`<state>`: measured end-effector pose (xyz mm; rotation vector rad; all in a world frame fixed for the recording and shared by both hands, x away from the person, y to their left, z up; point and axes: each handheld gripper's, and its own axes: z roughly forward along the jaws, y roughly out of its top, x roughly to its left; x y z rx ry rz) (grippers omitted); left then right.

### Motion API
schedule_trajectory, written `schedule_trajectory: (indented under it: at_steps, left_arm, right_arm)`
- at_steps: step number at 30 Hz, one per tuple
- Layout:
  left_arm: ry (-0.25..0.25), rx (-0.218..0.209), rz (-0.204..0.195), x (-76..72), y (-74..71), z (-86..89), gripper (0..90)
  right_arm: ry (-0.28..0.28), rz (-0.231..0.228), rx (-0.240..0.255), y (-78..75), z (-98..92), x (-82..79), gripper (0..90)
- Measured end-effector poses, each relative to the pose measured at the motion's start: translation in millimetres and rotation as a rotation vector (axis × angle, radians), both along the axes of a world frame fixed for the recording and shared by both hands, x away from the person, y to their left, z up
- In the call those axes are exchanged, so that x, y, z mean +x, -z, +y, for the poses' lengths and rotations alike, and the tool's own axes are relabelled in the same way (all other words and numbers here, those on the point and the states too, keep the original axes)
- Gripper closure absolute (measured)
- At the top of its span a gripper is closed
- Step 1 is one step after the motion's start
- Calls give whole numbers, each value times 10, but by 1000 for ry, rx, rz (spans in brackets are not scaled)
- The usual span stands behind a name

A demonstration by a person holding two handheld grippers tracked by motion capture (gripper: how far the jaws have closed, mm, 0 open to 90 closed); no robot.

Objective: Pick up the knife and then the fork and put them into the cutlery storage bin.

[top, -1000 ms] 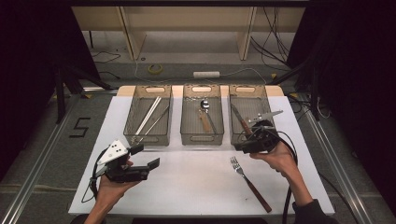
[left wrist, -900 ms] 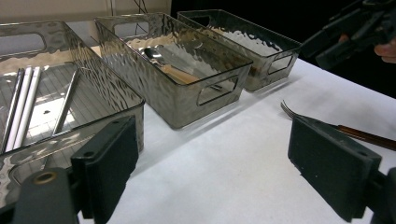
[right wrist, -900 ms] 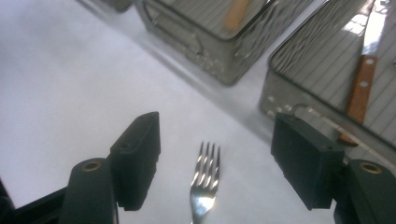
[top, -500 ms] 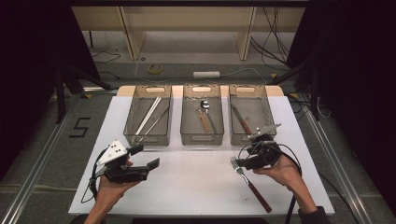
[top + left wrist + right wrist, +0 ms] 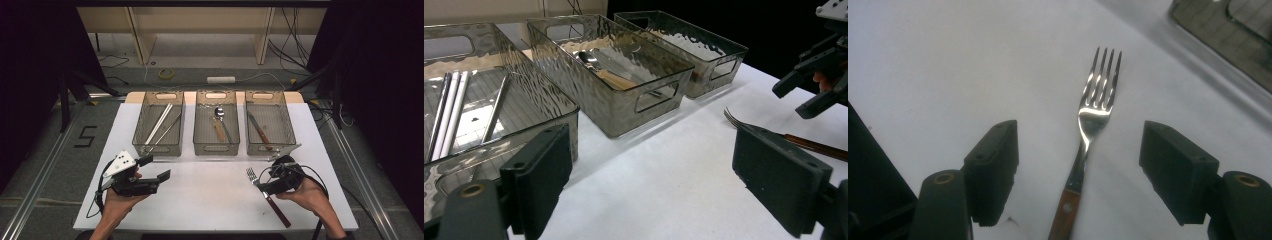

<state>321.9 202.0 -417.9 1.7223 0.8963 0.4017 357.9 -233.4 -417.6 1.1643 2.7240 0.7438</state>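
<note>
A second ago my right gripper [image 5: 266, 185] hovered by the right-hand basket [image 5: 268, 150]; now it has dropped toward me and sits over the fork [image 5: 268, 197], which lies on the bench [image 5: 210, 200] just in front of that basket. My left gripper [image 5: 156, 170] has not moved, its fingers wide and empty. The right gripper view shows my fingers [image 5: 993, 165] spread wide on either side of the fork's [image 5: 1088, 130] neck, not touching it; from above my hand hides that gap.

Three bins [image 5: 217, 148] stand across the frame's middle: chopsticks [image 5: 159, 123] in the left, spoon [image 5: 219, 112] in the centre, knife [image 5: 259, 131] in the right.
</note>
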Motion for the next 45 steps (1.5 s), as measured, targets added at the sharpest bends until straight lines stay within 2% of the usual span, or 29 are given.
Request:
schedule_trajectory:
  at_steps: [13, 24, 32, 45]
  left_arm:
    - [0, -1, -1, -4, -1, 3, 157]
    - [-2, -1, 0, -4, -1, 3, 157]
    - [-2, -2, 0, -4, -2, 3, 157]
    - [-2, -1, 0, -6, -3, 5, 157]
  right_arm:
    - [-6, 30, -62, 102, -59, -135, 353]
    - [-6, 48, -90, 150, -118, -237, 389]
    - [17, 41, -113, 188, -127, -270, 448]
    - [-6, 66, -151, 328, -55, -340, 573]
